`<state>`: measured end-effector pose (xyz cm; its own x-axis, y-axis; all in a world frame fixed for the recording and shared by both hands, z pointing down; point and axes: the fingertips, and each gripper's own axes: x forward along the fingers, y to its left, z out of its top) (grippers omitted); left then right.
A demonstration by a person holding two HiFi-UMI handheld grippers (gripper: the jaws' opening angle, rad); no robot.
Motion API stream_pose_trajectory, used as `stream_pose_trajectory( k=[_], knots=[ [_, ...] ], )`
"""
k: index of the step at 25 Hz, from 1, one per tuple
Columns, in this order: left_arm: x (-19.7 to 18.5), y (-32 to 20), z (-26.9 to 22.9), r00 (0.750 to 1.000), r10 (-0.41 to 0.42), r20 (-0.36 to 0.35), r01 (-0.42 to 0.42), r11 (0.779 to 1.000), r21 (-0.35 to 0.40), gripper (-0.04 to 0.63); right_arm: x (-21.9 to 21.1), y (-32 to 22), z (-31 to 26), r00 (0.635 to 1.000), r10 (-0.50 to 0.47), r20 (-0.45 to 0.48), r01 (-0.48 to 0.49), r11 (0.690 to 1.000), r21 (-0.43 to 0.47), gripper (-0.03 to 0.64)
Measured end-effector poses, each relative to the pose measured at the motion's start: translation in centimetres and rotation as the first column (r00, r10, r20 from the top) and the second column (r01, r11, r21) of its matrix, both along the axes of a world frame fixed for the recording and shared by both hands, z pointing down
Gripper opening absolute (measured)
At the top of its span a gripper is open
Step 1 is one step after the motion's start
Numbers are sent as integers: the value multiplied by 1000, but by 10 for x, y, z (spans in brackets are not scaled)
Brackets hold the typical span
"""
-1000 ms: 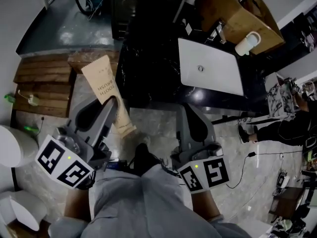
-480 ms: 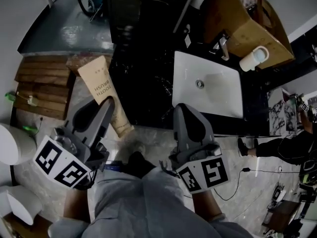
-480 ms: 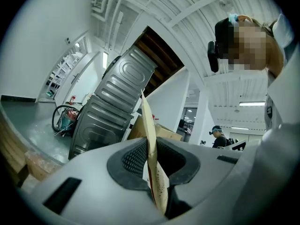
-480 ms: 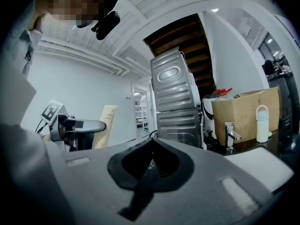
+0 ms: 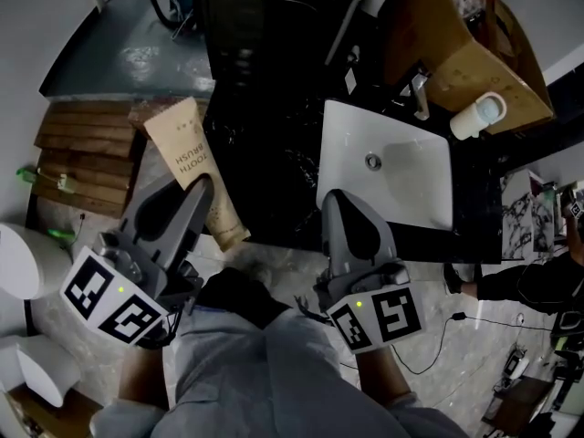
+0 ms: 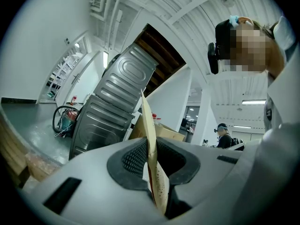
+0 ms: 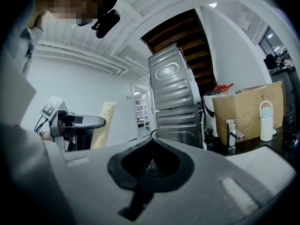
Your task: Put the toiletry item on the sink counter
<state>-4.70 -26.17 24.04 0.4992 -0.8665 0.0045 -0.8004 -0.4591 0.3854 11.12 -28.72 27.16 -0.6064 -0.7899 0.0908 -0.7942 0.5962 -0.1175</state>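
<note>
Comparing with a second ago: sink counter (image 5: 265, 153) and white basin (image 5: 401, 190) are seen lower in the head view, nearer the left gripper (image 5: 204, 186) and right gripper (image 5: 333, 199). The toothbrush pack (image 5: 187, 158) is kept clamped edge-on by the left gripper, left of the counter, not on it. The right gripper is closed, empty.

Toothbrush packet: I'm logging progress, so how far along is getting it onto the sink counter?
Done: the left gripper has its jaws clamped on the toothbrush packet. In hand: the packet hangs left of the black counter, not resting on it. Left: set it beside the white basin and let go. The right gripper is shut, empty.
</note>
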Motion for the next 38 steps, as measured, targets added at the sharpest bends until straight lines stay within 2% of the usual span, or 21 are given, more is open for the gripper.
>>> stream_pose_trajectory(
  k=[20,29,34,38],
  knots=[
    [-7,-46,10,989,140,41,-138,989,-51,57,-9,-19,-6,994,113,-1,-113,993,-15,-3],
    [-11,-67,27,985,171,6,-169,982,-89,57,-8,-27,6,987,160,-20,-161,986,-40,-3],
    [-14,-79,38,981,191,-35,-194,973,-127,57,-9,-24,6,984,177,-26,-178,983,-46,-3],
    [-14,-96,50,976,215,-20,-215,964,-155,57,-10,-24,8,983,182,-30,-184,982,-50,-3]
  ],
)
